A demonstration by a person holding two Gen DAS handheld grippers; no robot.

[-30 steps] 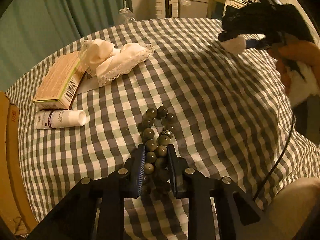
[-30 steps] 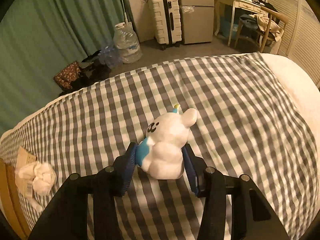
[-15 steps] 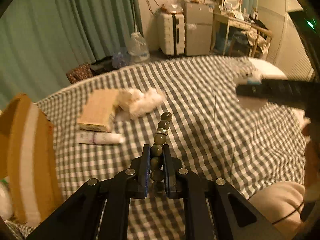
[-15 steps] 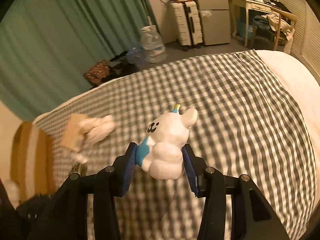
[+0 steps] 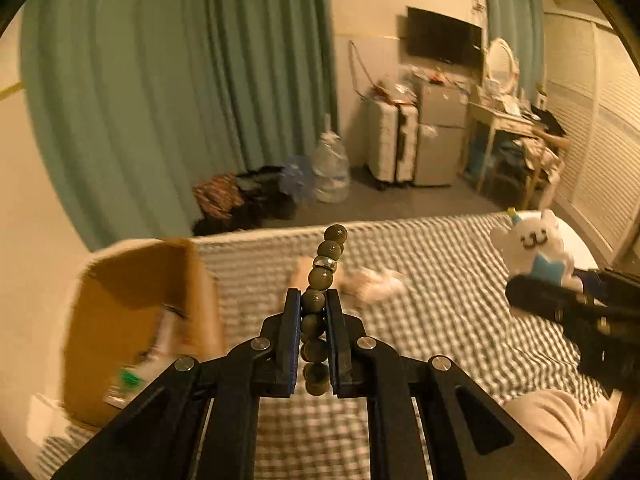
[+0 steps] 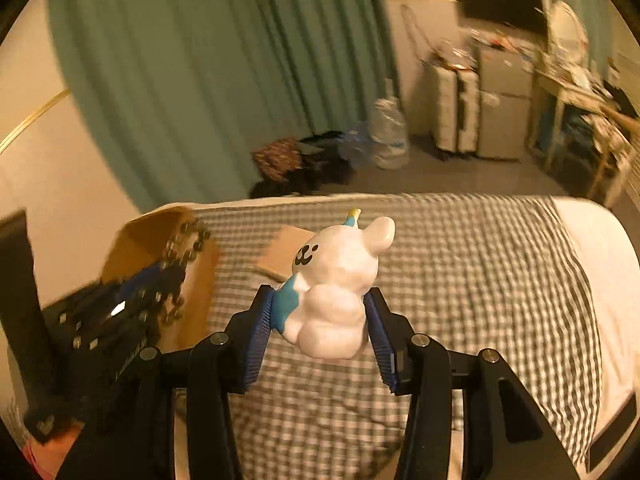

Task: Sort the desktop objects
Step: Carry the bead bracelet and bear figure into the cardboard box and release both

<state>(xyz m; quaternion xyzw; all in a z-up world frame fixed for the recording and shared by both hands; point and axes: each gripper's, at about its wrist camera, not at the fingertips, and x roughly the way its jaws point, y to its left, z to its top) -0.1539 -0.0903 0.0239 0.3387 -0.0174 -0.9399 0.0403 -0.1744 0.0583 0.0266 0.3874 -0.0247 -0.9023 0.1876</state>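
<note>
Presently two grippers are in view, each carrying one item clear of the checked cloth (image 5: 440, 280). On the left gripper (image 5: 313, 304) the two blue-lined fingers (image 5: 292, 320) are pressed nearly together, pinching one bead bracelet (image 5: 325, 276) of dark round beads with a single metallic bead among them; about eight beads can be counted along the visible strand, four standing above the fingertips and the remainder running down between the fingers. On the right gripper (image 6: 320, 304) the two fingers (image 6: 260, 320) stand partway apart and clamp one white bear figurine (image 6: 340, 280) by its lower body, one pad on each flank; the figurine has a blue garment, a drawn face and a small yellow-tipped cap, and it leans to the right. In the left wrist view the same figurine shows at the right edge, raised above the cloth. One open cardboard box (image 5: 136, 300) stands at the left end of the surface, with at least one small packet (image 5: 128, 380) inside, blurred. Remaining on the cloth are one flat tan carton (image 6: 286, 252) and one pale fabric bundle (image 5: 376, 284), lying just beside each other; blur prevents a finer count. One piece of pale clothing (image 5: 560, 420) of the person shows at lower right.
</note>
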